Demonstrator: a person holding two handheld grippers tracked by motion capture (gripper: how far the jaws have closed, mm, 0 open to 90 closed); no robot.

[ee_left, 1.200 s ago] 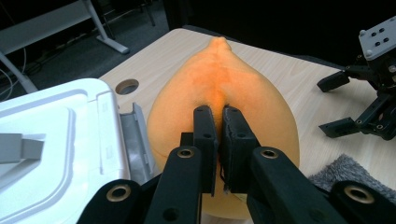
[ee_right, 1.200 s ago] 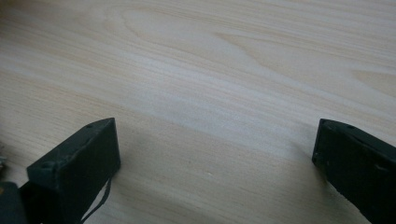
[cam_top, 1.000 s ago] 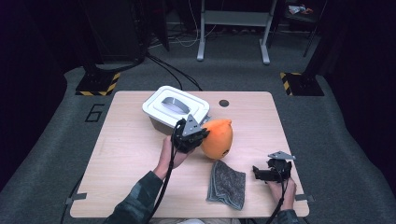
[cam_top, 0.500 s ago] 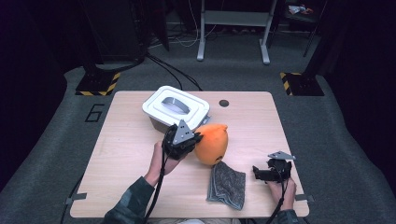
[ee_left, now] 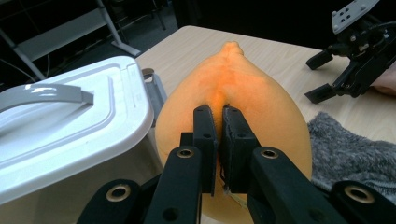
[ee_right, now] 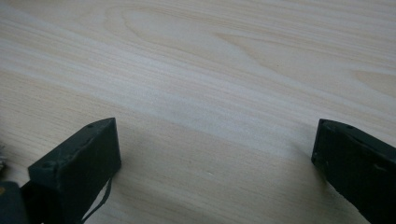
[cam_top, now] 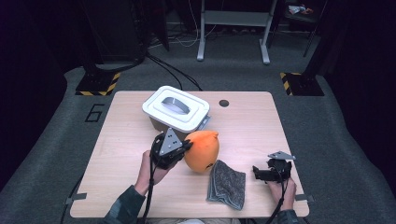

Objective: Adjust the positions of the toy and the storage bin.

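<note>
Item one: the left hand-held gripper [cam_top: 180, 148], which I see in the high view at the desk's [cam_top: 116, 140] middle, a little toward my near edge. Its jaws are pressed nearly together, and in the left gripper view they pinch a fold of the orange soft thing's [ee_left: 243, 88] skin between their pads.

Item two: the orange soft thing itself, rounded, tapering to a small nub at the end away from the left hand-held gripper. It sits directly ahead of those jaws, touching them, with its bulk to the gripper's right in the high view [cam_top: 203, 149]. Whether it rests on the desk or hangs just above it, I cannot tell.

Item three: a white lidded bin [cam_top: 176, 109] with a grey handle on top, just beyond the orange thing and close beside it; in the left gripper view its wall stands right against the orange thing's side.

Item four: a folded grey cloth [cam_top: 227, 184], flat on the desk, just beside the orange thing on its near right.

Item five: the right hand-held gripper [cam_top: 259, 172], near the desk's right near corner, well apart from the orange thing. Its jaws stand wide apart over bare wood, holding nothing.
</note>
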